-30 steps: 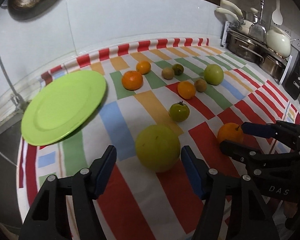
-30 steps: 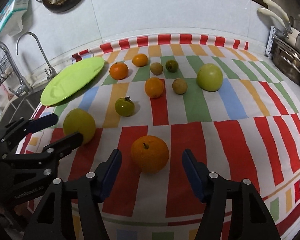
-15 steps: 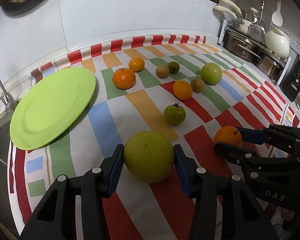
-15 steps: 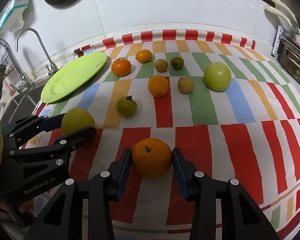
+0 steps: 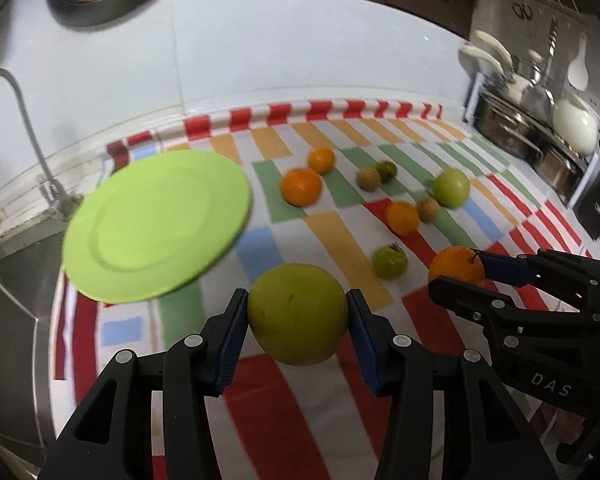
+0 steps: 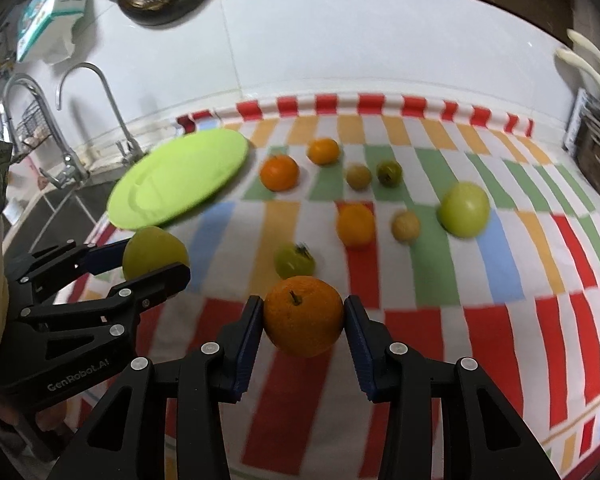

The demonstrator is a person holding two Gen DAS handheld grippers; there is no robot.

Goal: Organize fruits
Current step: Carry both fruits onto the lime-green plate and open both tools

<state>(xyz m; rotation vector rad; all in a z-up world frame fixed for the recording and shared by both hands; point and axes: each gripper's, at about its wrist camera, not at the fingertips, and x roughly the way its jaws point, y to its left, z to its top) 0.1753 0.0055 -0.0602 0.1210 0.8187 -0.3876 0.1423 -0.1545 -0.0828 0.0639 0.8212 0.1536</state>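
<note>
left gripper (image 5: 298, 318) now clamped on large green fruit (image 5: 298, 314), jaws narrowed from wide a second ago. right gripper (image 6: 303, 318) likewise clamped on orange (image 6: 303, 315). both fruits off striped cloth (image 6: 440, 264), near front edge. green plate (image 5: 156, 224) bare; likely destination.

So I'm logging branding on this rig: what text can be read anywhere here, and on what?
"DAS": on the right gripper body, seen from the left wrist.
"GenRobot.AI": on the left gripper body, seen from the right wrist.
Teal and white box on the wall shelf: print too small to read.
Dark appliance at the right edge: label blurred.
</note>
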